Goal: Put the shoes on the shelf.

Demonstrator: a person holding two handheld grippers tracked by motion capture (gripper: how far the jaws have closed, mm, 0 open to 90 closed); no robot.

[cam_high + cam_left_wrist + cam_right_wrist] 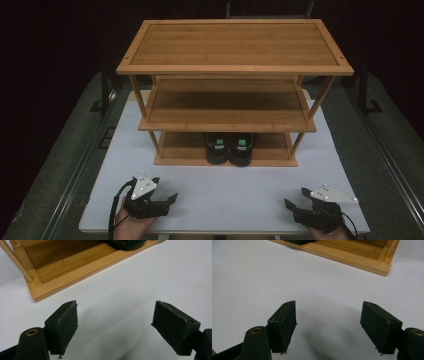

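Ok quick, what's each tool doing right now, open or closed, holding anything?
Left tool: open, empty, above the white table.
Right tool: open, empty.

Dark lab: lone white table

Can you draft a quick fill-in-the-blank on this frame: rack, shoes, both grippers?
1. The pair of black shoes stands on the ____ shelf of the three-tier bamboo shoe rack.
2. The left gripper has its jaws ____, with nothing between them.
3. The right gripper hovers over the ____ tabletop, its jaws holding nothing.
4. The rack's top and middle shelves hold ____ shoes.

Missing words: bottom; open; white; no
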